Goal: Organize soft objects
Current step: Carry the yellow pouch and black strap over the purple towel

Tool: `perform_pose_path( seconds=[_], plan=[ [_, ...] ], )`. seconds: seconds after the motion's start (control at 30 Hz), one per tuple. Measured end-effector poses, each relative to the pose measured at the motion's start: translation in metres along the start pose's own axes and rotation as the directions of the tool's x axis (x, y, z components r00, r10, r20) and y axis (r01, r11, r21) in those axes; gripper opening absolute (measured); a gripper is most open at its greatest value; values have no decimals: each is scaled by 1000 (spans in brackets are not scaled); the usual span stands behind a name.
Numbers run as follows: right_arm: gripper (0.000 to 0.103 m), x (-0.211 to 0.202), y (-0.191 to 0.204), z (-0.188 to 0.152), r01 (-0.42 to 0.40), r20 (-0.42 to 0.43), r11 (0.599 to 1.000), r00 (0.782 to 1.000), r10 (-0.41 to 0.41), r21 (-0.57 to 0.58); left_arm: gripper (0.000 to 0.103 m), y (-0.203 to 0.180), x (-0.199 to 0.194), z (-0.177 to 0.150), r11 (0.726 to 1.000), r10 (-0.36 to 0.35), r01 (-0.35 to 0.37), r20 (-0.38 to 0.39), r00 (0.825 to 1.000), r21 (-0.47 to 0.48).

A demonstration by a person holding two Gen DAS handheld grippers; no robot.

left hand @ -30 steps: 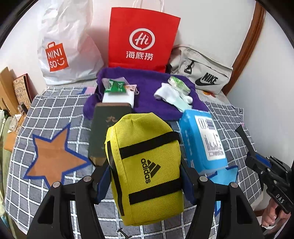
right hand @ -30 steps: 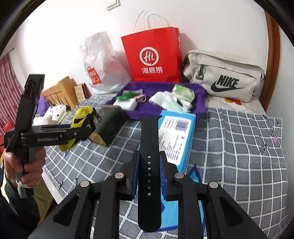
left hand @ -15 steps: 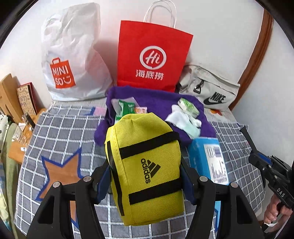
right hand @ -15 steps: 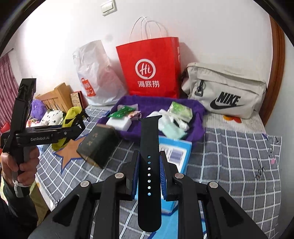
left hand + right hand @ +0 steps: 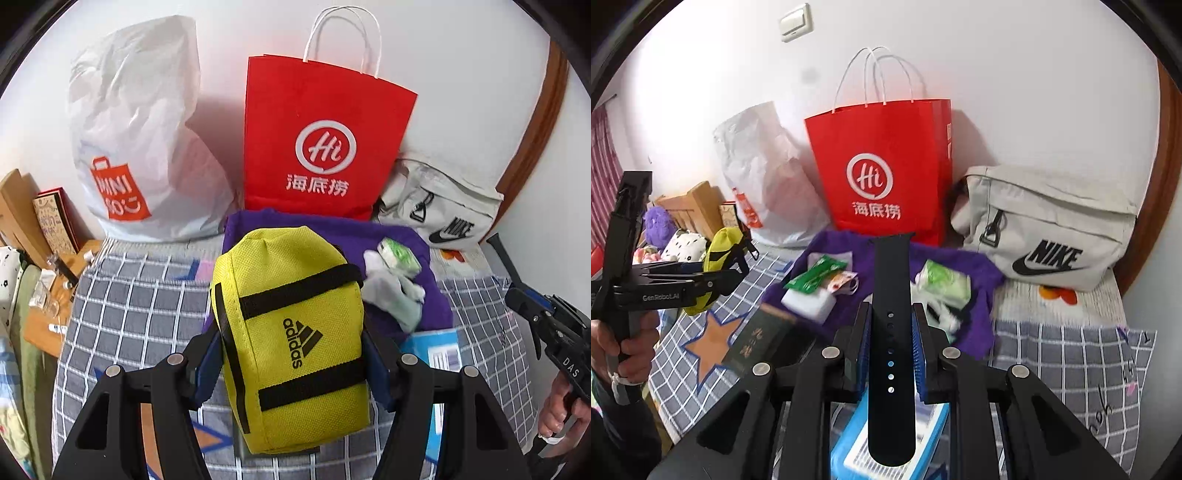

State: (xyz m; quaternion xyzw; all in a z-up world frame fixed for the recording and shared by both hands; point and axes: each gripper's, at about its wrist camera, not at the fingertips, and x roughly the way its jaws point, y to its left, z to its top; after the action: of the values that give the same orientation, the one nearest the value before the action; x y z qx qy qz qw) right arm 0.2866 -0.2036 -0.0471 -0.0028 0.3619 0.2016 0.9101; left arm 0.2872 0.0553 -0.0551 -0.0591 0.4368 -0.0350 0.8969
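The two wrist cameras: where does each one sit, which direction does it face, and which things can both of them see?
Left wrist: sits behind the left gripper, looks down toward the wall; its fingers clamp a yellow Adidas pouch; the right gripper and hand show at the right edge.
Right wrist: sits behind the right gripper, same direction; its fingers clamp a black watch strap; the left gripper shows at the left.
Shared: red Haidilao bag, Nike bag, purple cloth.

Three bags stand along the far wall: plastic bag (image 5: 144,147) left, paper bag (image 5: 325,147) middle, Nike bag (image 5: 443,218) right. A towel (image 5: 964,266) lies before the paper bag, bearing packets (image 5: 816,275).
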Motion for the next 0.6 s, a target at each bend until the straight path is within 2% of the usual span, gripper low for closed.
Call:
perform_pose_path(
  seconds=[0.13, 0.27, 0.37, 0.6],
  plan=[
    [20, 24, -6, 12, -13, -24, 1000, 1000, 13, -8, 63, 0, 14, 16, 1000, -2, 2, -9, 1000, -2],
    [20, 50, -16, 22, -69, -63, 997, 996, 70, 19, 63, 0, 33, 31, 1000, -8, 7, -29, 1000, -14],
    [20, 66, -19, 28, -73, -78, 997, 994, 74, 18, 63, -5, 47, 41, 1000, -22, 21, -40, 999, -21],
    [20, 107, -28, 22, -97, -142, 995, 985, 98, 12, 64, -9, 91, 54, 999, -33, 32, -83, 996, -14]
  ],
)
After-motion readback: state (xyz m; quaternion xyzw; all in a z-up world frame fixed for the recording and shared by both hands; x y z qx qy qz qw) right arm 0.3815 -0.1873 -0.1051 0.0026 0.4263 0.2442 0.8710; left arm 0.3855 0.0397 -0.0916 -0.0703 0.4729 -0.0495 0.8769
